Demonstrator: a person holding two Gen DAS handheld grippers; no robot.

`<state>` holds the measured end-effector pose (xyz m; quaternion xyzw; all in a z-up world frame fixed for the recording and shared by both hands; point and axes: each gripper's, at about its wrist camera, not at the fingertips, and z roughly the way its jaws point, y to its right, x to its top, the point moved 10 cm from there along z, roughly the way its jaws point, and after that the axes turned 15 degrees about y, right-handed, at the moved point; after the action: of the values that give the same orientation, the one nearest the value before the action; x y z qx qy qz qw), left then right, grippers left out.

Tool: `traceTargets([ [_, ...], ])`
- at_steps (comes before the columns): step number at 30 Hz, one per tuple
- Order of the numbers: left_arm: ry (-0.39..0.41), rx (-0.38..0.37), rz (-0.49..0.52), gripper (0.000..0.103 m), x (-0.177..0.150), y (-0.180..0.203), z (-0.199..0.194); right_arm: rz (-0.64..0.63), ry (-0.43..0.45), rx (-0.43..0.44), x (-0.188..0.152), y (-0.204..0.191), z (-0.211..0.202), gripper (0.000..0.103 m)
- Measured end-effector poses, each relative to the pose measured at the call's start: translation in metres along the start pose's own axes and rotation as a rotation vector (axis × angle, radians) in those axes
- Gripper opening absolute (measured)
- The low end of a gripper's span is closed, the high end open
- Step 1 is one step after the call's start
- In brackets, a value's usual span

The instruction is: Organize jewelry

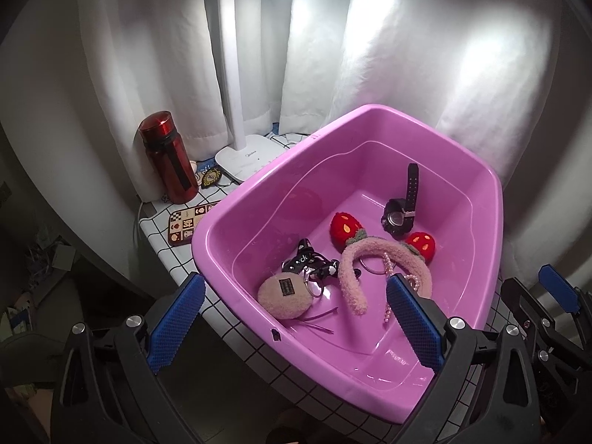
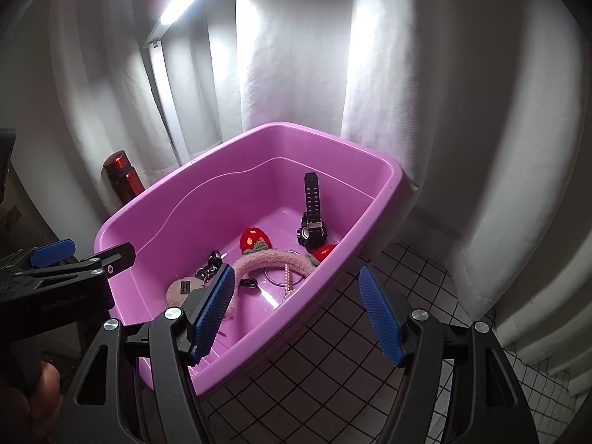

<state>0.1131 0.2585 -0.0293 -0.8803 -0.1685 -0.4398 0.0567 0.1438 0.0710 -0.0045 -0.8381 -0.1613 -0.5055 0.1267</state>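
Note:
A pink plastic basin stands on the gridded table. In it lie a black watch, a fuzzy pink headband with red strawberries, a beige plush keychain, black straps with key rings, a metal ring and a pearl string. My left gripper is open and empty above the basin's near rim. My right gripper is open and empty over the basin's right rim; it also shows in the left wrist view.
A red bottle, a white lamp base and a patterned phone stand left of the basin. White curtains hang close behind. Gridded tabletop lies right of the basin.

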Motion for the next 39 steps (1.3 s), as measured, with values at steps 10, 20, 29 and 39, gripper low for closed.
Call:
traceTargets([
  [10,-0.006,0.001,-0.002,0.097,-0.0025,-0.0031,-0.0037,-0.010,0.002,0.001,-0.0017,-0.0032,-0.0062,0.067],
  [20,-0.020,0.008,0.009,0.097,-0.0047,-0.0043,-0.0016,-0.016,-0.002,0.001,-0.0032,-0.0027,-0.0083,0.067],
  [29,-0.010,-0.006,0.022,0.097,-0.0041,-0.0007,-0.0016,-0.015,-0.003,0.003,-0.0039,-0.0016,-0.0091,0.067],
  [39,-0.023,0.011,0.008,0.097,-0.0055,-0.0037,-0.0001,-0.013,-0.007,0.006,-0.0046,-0.0012,-0.0087,0.067],
])
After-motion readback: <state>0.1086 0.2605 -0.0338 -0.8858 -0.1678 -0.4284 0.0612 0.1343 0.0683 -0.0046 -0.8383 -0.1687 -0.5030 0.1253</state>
